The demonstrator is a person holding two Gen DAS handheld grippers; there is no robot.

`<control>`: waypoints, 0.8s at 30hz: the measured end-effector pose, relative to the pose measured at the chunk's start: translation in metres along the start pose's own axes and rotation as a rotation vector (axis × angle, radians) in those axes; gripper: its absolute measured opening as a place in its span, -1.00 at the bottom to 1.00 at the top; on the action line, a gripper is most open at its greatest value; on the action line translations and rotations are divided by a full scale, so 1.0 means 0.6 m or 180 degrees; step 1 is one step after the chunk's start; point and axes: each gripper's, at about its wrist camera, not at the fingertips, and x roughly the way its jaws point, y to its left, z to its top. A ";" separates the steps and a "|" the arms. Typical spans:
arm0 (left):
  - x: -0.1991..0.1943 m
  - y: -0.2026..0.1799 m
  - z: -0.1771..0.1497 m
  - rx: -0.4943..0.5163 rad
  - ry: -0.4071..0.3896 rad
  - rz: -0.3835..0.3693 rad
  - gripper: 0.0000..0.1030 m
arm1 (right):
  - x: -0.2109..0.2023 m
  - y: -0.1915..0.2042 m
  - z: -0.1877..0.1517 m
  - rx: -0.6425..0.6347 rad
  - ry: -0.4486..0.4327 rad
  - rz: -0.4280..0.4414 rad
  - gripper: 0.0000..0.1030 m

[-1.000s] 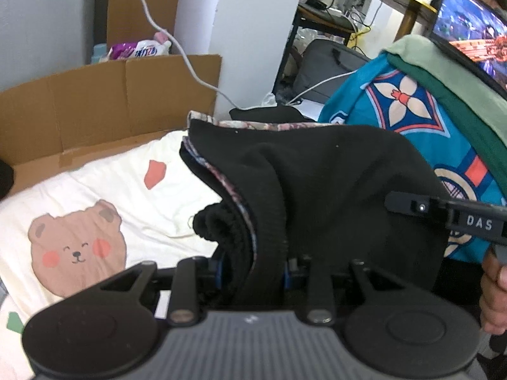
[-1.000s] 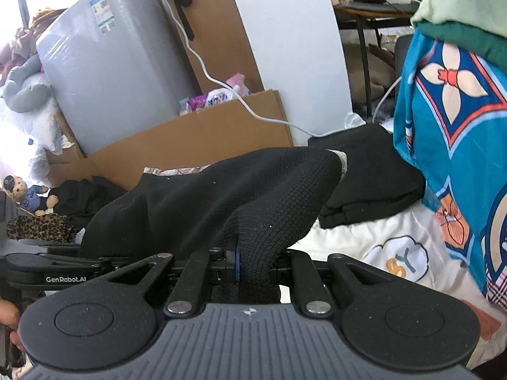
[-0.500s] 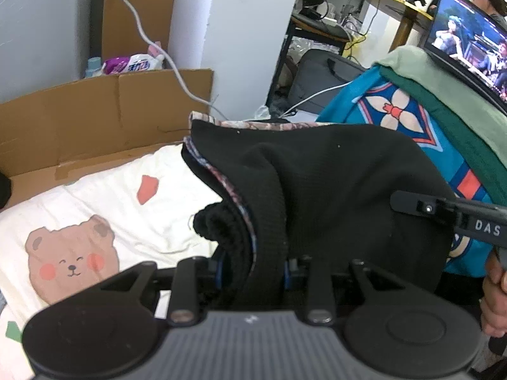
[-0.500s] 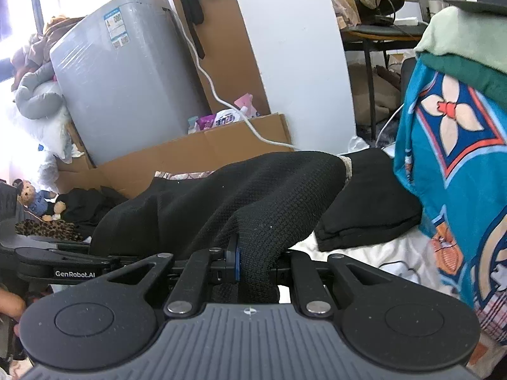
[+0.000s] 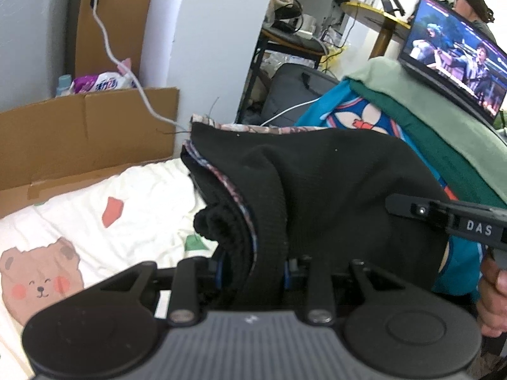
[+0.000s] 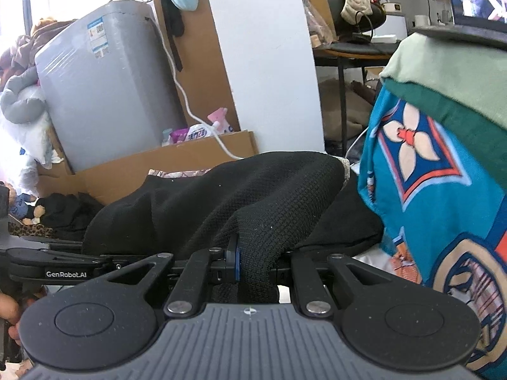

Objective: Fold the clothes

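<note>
Bed sheet (image 5: 104,190) with the bear print lies below and to the left of the left fingers; a stack of folded clothes (image 6: 443,164) (teal print, green on top) stands just right of the right fingers. Task item is the black knit garment (image 5: 332,183), held up off the sheet and spanning between both tools, patterned lining (image 5: 234,186) showing at its edge ahead of the left fingers. Left gripper (image 5: 253,269) is clamped on a bunched, several-layer wad of it; right gripper (image 6: 253,259) is clamped on a thinner ribbed fold (image 6: 253,237). Judgement: soft, thick, moderately light knit, no stiffness, so it sags between the two holds and stretches if pulled apart. Not slippery, texture grips the pads well. Lining could slide against the knit, so layers may shift. Best holds are the hem or seam edges near corners, taking all layers together, not mid-panel.
</note>
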 end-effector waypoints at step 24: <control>0.108 -0.026 0.089 0.0010 -0.0216 -0.0172 -0.34 | 0.059 -0.052 0.098 -0.0614 -0.0083 -0.0491 -0.78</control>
